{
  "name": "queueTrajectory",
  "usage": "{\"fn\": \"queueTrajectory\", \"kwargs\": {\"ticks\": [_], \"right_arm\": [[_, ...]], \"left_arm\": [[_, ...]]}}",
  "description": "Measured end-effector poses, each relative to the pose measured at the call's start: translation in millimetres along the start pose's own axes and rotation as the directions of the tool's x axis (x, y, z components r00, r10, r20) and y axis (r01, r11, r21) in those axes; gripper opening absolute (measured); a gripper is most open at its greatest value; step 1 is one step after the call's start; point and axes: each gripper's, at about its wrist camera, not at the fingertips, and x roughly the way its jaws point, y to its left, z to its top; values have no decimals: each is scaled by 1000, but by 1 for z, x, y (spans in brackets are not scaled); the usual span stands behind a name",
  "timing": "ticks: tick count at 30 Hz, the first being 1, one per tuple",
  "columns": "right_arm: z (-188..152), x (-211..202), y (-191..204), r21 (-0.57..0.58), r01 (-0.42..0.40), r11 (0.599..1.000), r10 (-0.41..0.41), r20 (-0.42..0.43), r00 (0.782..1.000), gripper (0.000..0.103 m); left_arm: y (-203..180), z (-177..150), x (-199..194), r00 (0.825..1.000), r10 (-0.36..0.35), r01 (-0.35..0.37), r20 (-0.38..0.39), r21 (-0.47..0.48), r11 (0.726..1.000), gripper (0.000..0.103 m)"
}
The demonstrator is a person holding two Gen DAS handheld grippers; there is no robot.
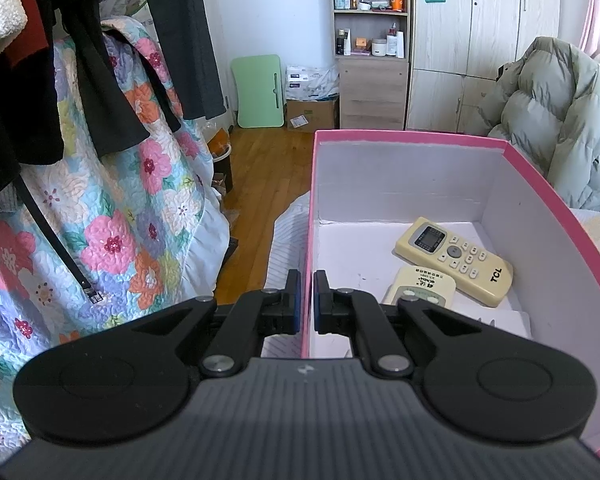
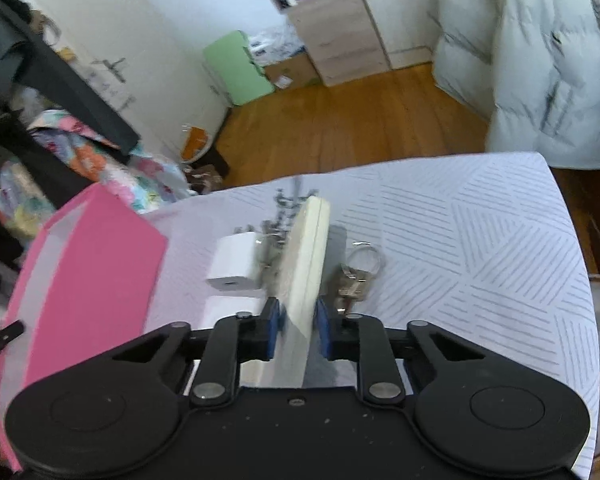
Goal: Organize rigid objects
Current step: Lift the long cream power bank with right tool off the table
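Both grippers clamped at the pink box

The left gripper (image 1: 307, 300) pinches the thin wall of the pink box (image 1: 548, 200), two cream remotes (image 1: 456, 260) lying inside. Just right of the box, the right gripper (image 2: 298, 320) squeezes a slim cream remote (image 2: 306, 256) on edge, between a white charger cube (image 2: 234, 260) and metal keys (image 2: 356, 276).

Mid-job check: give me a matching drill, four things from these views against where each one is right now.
1 TCL remote
2 cream remote
3 white charger
4 key ring

a between the right gripper's pads
b inside the pink box
c on the cloth, left of the held remote
d on the cloth, right of the held remote

Pairs: 1-b, 2-a, 3-c, 4-d
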Motion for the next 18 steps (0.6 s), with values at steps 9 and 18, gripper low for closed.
{"fn": "queueTrajectory", "kwargs": {"ticks": [9,18], "right_arm": [[-12,-7,45,-217,99,971,-102,-1,995,26],[-6,8,53,-238,198,951,-197,27,980,27]], "left_arm": [[0,0,-1,1000,-2,2,2,-3,1000,5],[-1,0,-1,1000,-4,4,6,-8,1000,5]]}}
